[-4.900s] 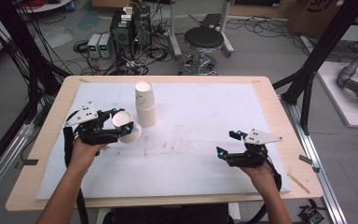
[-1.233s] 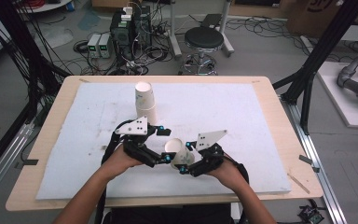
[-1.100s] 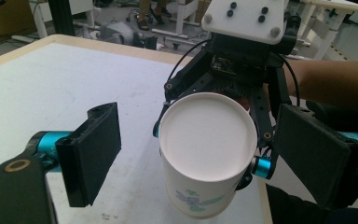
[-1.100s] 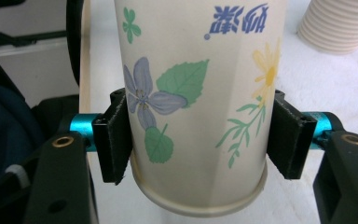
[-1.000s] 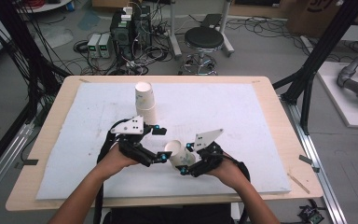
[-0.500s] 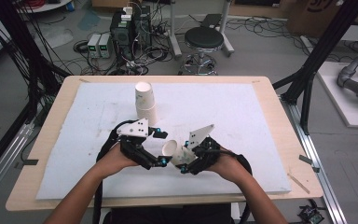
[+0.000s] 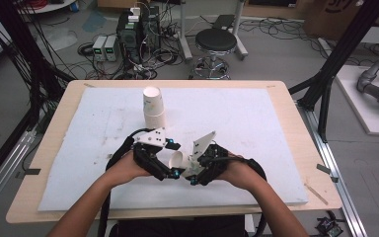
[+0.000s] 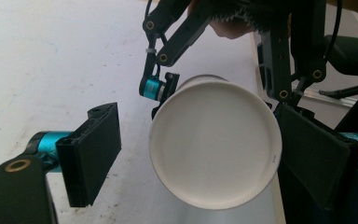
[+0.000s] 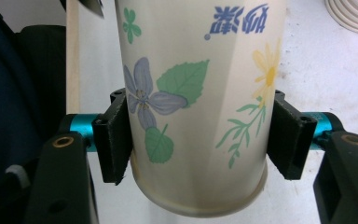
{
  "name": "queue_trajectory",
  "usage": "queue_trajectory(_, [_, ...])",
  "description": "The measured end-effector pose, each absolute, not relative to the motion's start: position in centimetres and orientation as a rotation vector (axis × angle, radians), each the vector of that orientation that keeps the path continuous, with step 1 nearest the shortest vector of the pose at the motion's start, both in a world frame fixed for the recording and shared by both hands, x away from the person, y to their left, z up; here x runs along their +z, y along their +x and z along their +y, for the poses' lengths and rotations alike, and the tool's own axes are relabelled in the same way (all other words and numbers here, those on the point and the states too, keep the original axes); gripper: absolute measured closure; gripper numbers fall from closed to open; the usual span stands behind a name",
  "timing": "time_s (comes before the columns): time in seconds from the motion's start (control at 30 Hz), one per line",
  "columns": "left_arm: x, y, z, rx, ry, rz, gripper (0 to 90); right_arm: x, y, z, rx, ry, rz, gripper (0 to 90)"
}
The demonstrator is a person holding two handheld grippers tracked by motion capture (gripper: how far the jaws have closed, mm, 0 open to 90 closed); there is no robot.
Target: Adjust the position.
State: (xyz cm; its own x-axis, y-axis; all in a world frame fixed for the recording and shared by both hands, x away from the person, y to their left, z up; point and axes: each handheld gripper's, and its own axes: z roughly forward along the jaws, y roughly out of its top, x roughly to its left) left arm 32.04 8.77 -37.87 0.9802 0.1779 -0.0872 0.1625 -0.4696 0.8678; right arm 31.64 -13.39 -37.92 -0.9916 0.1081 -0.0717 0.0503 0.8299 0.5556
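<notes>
**Two grippers meet at one paper cup above the white mat**

Two grippers come together near the front middle of the table (image 7: pixel 286 94), over the white mat (image 7: pixel 237 113). Between them is a paper cup (image 7: pixel 176 160) printed with flowers and leaves, lying on its side off the mat.

The right gripper (image 9: pixel 200 140) is clamped on this cup: in the right gripper view both black pads press its printed wall just above the rim, one on each side. The cup's long axis runs straight away from that camera, with the rim nearest the lens. Whether anything is inside cannot be told.

In the left gripper view the cup's flat white base (image 8: pixel 215 142) faces the camera, so the cup points base-first at the left gripper (image 8: pixel 205 154). Its jaws stand apart. The right-hand pad lies against or just beside the cup's side, and the other pad is clear of it with mat showing between.

Farther back on the mat stands a stack of cups (image 7: pixel 153 106), upside down and upright, well apart from the grippers.
</notes>
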Motion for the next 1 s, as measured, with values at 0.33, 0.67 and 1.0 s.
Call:
queue_trajectory(0.33, [-38.2, 32.0, 8.4, -0.02, 2.12, 0.205, 22.1, -37.9, 31.6, -13.0, 0.832, 0.104, 2.937, 33.4])
queue_trajectory(0.67, [-38.4, 32.1, 8.3, -0.041, 2.15, 0.165, 35.0, -38.0, 31.7, -12.5, 0.759, 0.083, 2.97, 33.7])
queue_trajectory(1.0, [-38.0, 32.1, 9.0, -0.052, 2.093, 0.169, 37.2, -37.8, 31.7, -12.8, 0.842, 0.119, 2.94, 20.3])
